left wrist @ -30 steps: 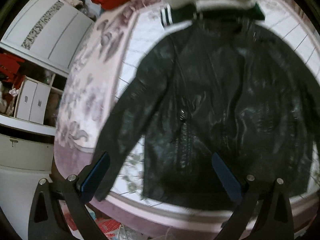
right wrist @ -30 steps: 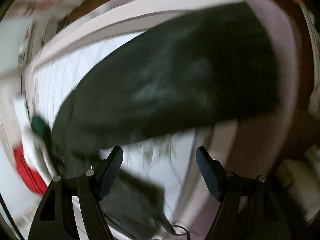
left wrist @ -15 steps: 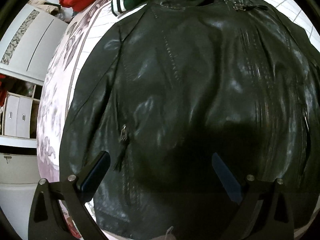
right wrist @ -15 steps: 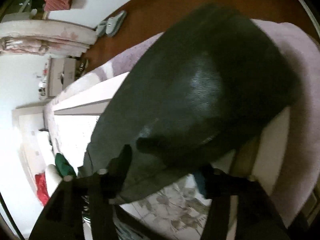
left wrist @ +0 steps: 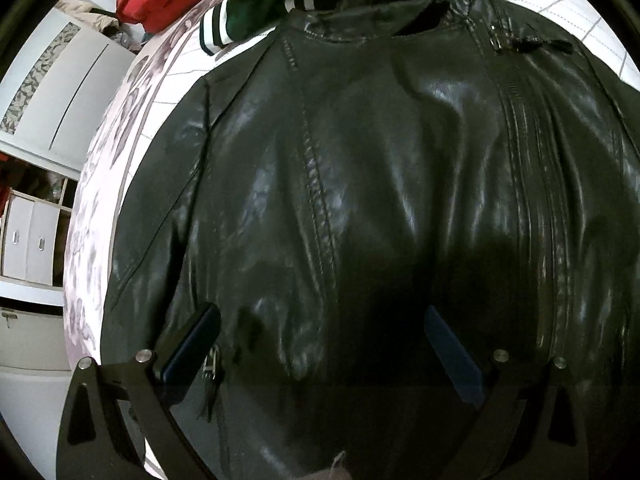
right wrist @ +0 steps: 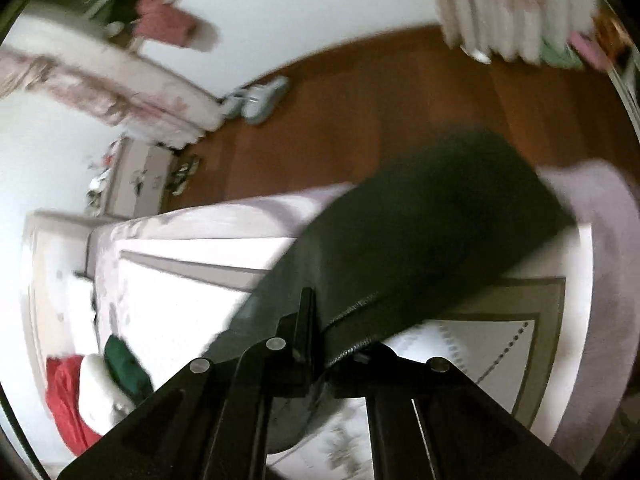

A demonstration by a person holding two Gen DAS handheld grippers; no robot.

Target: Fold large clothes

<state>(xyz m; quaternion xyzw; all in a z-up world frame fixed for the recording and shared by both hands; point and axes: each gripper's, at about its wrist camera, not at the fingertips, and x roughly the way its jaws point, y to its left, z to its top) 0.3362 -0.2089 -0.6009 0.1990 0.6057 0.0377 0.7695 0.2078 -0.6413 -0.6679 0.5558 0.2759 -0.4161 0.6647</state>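
black leather jacket point(left wrist: 380, 208) spread flat on floral bedspread point(left wrist: 100, 208), collar away from left gripper point(left wrist: 320, 344), jaws spread wide just above the hem. right gripper point(right wrist: 340, 344) pinching zippered sleeve point(right wrist: 420, 248), sleeve stretching away up-right; nearer the fold.

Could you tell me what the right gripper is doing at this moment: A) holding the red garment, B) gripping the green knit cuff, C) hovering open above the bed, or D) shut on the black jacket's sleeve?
D: in the right wrist view the right gripper has its fingers closed on the zippered sleeve of the black leather jacket, lifting it over the bed.
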